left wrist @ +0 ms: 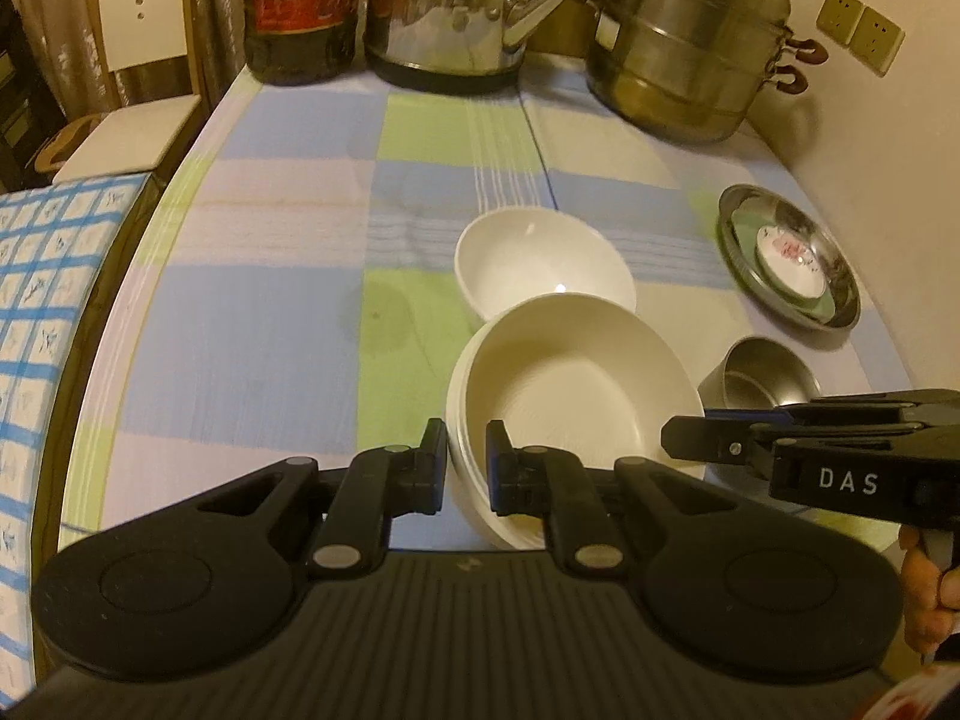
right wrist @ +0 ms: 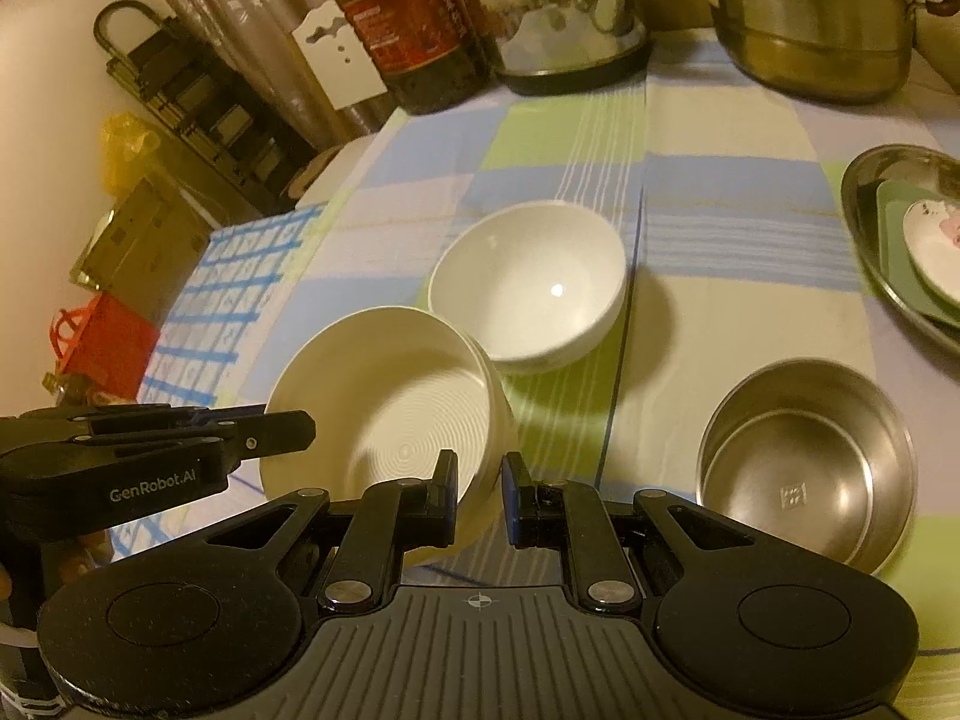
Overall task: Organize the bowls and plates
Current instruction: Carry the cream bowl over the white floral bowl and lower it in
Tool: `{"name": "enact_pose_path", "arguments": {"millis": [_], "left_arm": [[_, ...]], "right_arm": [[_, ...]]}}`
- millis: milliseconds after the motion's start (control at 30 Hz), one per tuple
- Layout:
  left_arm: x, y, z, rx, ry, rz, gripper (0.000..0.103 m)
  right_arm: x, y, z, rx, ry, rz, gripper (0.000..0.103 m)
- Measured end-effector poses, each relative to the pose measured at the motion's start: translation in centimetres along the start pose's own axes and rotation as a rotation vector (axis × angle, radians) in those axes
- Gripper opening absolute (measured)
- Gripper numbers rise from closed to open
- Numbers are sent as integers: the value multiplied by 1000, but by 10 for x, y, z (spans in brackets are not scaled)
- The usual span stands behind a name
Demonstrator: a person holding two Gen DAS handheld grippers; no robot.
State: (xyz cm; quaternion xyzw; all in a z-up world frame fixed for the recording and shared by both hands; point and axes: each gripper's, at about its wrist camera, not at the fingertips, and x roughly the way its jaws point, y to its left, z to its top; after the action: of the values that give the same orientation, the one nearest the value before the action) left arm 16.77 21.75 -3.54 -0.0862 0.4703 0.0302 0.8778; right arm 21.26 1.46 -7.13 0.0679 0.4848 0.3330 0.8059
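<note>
On the checked surface (left wrist: 288,324), my left tool (left wrist: 467,450) and right tool (right wrist: 479,483) each pinch the cream bowl's (left wrist: 576,384) rim; housings read "DAS" and "GenRobot.AI".

Left wrist view: low over the table's near edge, facing the far wall, very close to the cream bowl (left wrist: 570,372). Right wrist view: same height, just right of it, angled slightly left. Shared: cream bowl (right wrist: 384,396), white bowl (left wrist: 540,258), kettle (right wrist: 558,6), each other's gripper.
</note>
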Motion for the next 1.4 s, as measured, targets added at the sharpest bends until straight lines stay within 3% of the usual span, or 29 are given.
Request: {"name": "enact_pose_path", "arguments": {"millis": [367,767,1400], "left_arm": [[18,-10,42,34,-50,-19,12],[52,-12,85,38,-66,-17,12],[96,-6,88,38,24,-13,12]], "right_arm": [[-9,-17,37,26,-74,-17,16],[13,-40,81,70,-87,-33,15],[52,-62,88,116,3,-64,15]]}}
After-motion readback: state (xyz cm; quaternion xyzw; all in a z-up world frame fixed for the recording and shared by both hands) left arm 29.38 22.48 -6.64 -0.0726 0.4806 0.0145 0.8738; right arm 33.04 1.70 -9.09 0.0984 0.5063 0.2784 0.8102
